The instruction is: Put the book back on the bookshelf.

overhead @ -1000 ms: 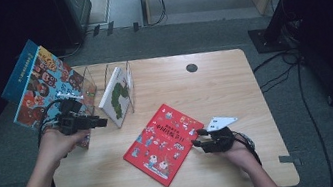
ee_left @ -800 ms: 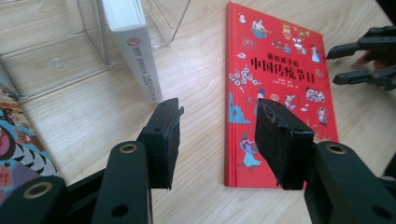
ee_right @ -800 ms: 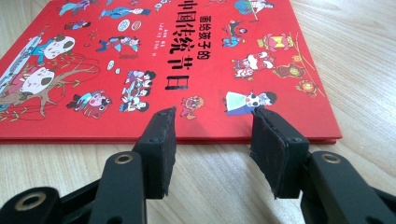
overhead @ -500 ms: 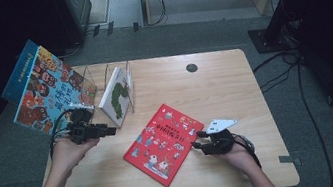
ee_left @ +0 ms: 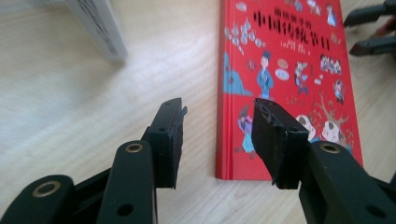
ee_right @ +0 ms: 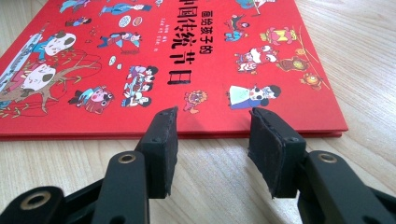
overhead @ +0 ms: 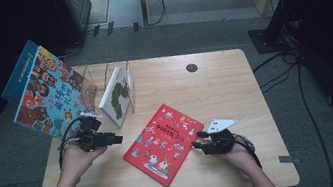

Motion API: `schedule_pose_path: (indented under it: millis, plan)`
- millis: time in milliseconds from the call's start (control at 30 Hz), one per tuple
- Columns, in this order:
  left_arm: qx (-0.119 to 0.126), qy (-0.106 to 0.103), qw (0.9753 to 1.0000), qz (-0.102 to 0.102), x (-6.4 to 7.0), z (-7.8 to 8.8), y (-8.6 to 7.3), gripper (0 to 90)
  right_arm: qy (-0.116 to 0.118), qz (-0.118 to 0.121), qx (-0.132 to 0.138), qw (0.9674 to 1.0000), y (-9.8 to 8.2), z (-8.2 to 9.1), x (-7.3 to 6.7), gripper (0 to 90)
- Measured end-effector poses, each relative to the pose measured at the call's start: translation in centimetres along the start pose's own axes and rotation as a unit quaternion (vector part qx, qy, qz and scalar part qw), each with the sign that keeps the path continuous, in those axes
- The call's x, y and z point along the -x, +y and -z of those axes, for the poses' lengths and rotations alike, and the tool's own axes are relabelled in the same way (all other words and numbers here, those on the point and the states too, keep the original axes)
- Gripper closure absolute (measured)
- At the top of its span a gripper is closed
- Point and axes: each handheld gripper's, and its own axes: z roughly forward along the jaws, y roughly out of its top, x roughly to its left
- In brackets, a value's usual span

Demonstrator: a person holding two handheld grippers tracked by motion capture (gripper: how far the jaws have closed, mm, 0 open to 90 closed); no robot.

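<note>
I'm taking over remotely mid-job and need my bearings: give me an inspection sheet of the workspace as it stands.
Surface: wooden table, round dark grommet near its far edge.
Job's things: red picture book lying flat, cover up, between the two grippers.
Clutter: clear wire rack at far left with a white caterpillar book leaning in it; a large colourful book tilted against its left end, overhanging the table.
Grippers: left gripper open, jaws empty, pointing at the red book's left edge; right gripper open, empty, at the book's right edge, not touching it.
Cables: one looped at each gripper; more on the floor at right.
Surroundings: grey carpet, dark stands at the sides.
</note>
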Motion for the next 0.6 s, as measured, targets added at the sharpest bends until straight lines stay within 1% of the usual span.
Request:
schedule_pose_path:
  millis: [33, 67, 167, 233, 267, 300, 333, 400, 467, 533, 600]
  plan:
    - [-0.005, 0.000, 1.0000, -0.003, 0.0, -0.3, -0.1, 56.7, -0.001, -0.001, 0.000, 1.0000, 0.0, 0.0, 0.0, 52.7]
    - [-0.008, -0.002, 1.0000, -0.002, 0.0, -0.6, -0.2, 58.0, -0.001, -0.002, 0.000, 1.0000, 0.0, 0.0, 0.0, 52.9]
    - [-0.018, -0.005, 0.9998, -0.004, -0.1, -1.2, -0.3, 60.7, -0.002, -0.002, 0.000, 1.0000, 0.0, 0.0, 0.0, 53.5]
    - [-0.026, -0.001, 0.9996, -0.011, -0.1, -1.6, -0.3, 61.8, -0.005, -0.002, 0.001, 1.0000, 0.0, 0.0, 0.0, 56.6]
    - [-0.026, -0.006, 0.9996, -0.006, -0.1, -1.8, -0.4, 62.8, -0.006, -0.003, 0.000, 1.0000, 0.0, 0.0, 0.1, 58.5]
    - [-0.025, -0.005, 0.9997, -0.004, -0.2, -2.0, -0.4, 63.3, -0.006, -0.003, 0.000, 1.0000, -0.1, 0.1, 0.2, 60.4]
    - [-0.025, -0.005, 0.9997, -0.005, -0.3, -2.0, -0.4, 64.6, -0.006, -0.006, 0.002, 1.0000, -0.1, 0.1, 0.3, 61.9]
    - [-0.025, -0.008, 0.9997, -0.001, -0.3, -2.5, -0.5, 67.0, -0.002, -0.016, 0.001, 0.9999, -0.1, 0.1, 0.4, 65.1]
    - [-0.025, -0.012, 0.9996, -0.003, -0.3, -2.8, -0.6, 69.4, -0.005, -0.015, 0.001, 0.9999, -0.1, 0.1, 0.5, 67.5]
    - [-0.025, -0.020, 0.9995, 0.000, -0.3, -3.3, -0.7, 74.4, -0.006, -0.016, -0.001, 0.9999, -0.1, 0.1, 0.3, 69.3]
    - [-0.027, -0.021, 0.9994, 0.001, -0.4, -3.6, -0.8, 75.8, -0.006, -0.012, -0.003, 0.9999, -0.1, 0.1, 0.3, 70.4]
